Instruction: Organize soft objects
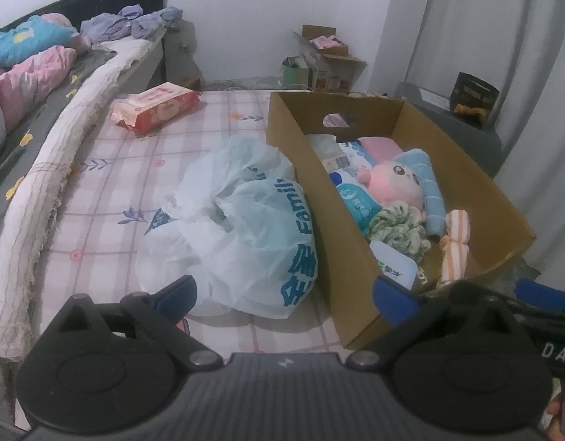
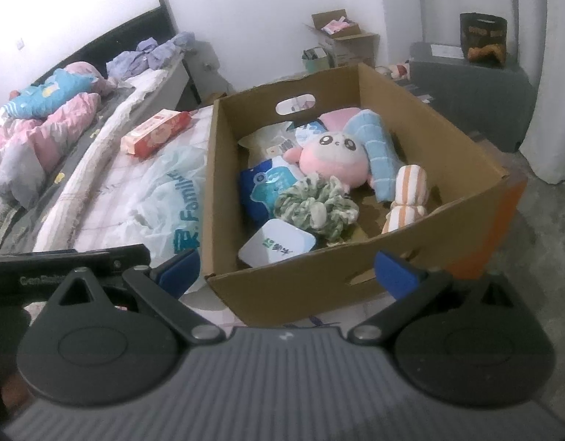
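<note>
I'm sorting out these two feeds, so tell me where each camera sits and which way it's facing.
Left wrist: sits on the left gripper, low over the checked mattress, facing the white plastic bag with the cardboard box to its right; its own open fingers show, plus part of the right gripper at the right edge.
Right wrist: sits on the right gripper, facing into the cardboard box; its open fingers show, and the left gripper's body at the left edge.
Shared: box, pink plush, bag, red wipes pack.

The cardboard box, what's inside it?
Inside the cardboard box: a pink plush toy, blue striped towel, green scrunchie, orange striped cloth, packets. Whatever lies underneath is covered.
</note>
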The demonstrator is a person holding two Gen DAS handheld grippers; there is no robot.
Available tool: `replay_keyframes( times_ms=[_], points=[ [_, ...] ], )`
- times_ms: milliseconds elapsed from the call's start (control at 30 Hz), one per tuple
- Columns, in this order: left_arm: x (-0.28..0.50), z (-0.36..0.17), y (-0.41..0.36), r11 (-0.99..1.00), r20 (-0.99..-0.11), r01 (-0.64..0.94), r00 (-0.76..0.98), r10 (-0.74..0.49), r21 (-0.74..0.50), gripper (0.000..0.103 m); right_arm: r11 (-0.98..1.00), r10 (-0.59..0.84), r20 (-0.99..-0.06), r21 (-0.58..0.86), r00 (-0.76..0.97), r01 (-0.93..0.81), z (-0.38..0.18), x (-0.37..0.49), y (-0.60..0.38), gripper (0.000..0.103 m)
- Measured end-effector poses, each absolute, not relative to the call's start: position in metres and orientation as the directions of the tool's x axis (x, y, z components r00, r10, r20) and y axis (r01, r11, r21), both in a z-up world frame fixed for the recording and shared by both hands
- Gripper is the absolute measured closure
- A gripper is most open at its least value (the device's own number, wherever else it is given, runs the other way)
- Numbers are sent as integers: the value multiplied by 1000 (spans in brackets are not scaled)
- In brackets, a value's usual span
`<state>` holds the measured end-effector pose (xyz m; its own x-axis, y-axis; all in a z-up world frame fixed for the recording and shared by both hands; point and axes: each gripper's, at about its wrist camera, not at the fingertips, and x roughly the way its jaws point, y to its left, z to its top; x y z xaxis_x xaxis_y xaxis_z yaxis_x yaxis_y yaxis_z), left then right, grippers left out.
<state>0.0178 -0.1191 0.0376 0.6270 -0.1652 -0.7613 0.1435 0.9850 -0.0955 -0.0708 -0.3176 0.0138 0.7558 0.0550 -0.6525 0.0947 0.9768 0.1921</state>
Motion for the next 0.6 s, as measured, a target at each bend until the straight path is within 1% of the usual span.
replay_keyframes(
  times_ms=[600],
  points=[
    [18,34,-122,988,-773,143,618,-141,-66,1,976,48,-666,189,744,105,10,-66,-320,1]
  ],
)
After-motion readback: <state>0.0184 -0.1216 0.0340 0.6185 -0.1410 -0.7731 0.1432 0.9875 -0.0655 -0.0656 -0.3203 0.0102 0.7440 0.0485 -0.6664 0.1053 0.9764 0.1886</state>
